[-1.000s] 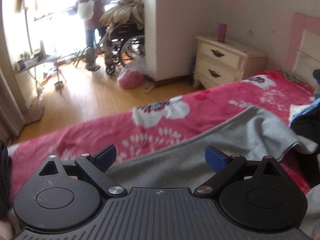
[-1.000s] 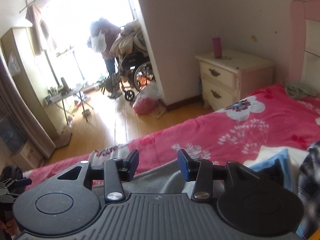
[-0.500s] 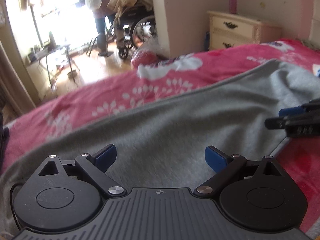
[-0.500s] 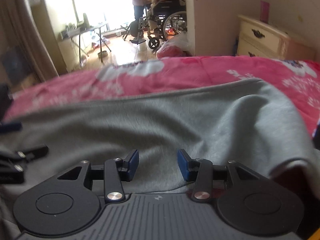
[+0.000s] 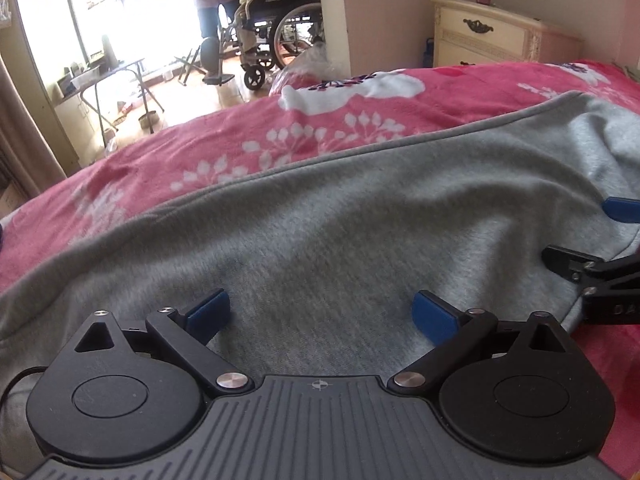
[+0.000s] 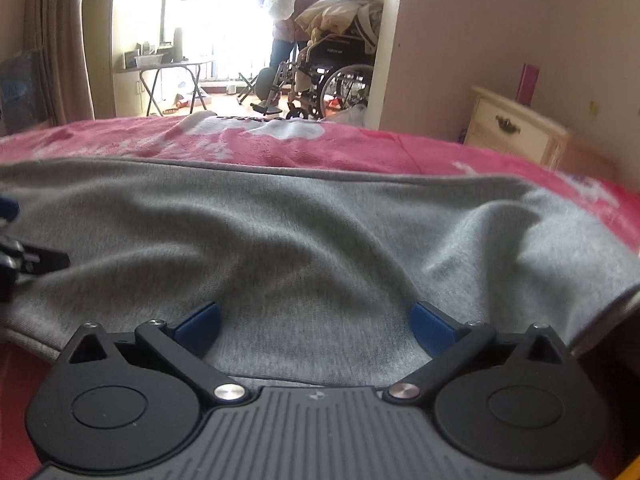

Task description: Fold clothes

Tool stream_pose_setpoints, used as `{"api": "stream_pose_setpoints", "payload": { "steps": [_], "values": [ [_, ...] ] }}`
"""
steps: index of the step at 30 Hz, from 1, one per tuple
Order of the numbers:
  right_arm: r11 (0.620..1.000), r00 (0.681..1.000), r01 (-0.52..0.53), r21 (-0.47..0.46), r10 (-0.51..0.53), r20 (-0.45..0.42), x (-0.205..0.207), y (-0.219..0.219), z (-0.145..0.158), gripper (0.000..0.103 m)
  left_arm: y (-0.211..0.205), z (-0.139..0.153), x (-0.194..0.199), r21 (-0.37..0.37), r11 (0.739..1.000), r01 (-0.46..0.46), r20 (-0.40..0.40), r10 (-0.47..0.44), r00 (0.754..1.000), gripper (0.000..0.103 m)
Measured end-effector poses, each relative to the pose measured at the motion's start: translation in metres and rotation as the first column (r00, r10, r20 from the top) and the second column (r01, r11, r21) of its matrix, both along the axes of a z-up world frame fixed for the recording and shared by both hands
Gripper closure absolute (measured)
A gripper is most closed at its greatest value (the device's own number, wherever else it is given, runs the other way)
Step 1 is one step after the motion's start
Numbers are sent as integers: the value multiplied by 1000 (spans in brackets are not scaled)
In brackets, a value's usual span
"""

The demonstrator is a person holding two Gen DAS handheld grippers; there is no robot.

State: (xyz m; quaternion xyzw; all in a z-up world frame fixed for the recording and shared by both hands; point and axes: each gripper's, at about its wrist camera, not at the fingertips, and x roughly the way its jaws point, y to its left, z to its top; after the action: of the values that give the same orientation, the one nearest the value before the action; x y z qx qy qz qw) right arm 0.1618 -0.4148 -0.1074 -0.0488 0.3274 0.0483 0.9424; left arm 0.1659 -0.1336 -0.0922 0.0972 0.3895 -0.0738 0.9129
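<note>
the bed (image 5: 168,168), under a pink flowered cover, carries everything here. the grey garment (image 5: 360,220) lies spread across the bed, its hemmed long edge on the far side and a few soft folds near its right end. beyond the bed stand a cream nightstand (image 5: 492,36) and a wheelchair (image 6: 336,76). the left gripper (image 5: 320,314) sits low over the garment's near part, released, with grey cloth lying below its wide-apart jaws. the right gripper (image 6: 316,320) is beside it over the same garment, jaws opening, cloth beneath them but not pinched.
</note>
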Motion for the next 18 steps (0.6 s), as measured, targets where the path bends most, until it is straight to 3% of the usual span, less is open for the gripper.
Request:
{"api": "stream_pose_setpoints", "payload": {
  "steps": [16, 18],
  "values": [
    [1000, 1000, -3, 8, 3, -4, 1, 1, -1, 0, -7, -6, 14, -21, 1000, -1, 29, 2, 1000, 0],
    [999, 999, -43, -24, 42, -11, 2, 2, 0, 0, -6, -7, 14, -25, 1000, 7, 35, -6, 999, 0]
  ]
}}
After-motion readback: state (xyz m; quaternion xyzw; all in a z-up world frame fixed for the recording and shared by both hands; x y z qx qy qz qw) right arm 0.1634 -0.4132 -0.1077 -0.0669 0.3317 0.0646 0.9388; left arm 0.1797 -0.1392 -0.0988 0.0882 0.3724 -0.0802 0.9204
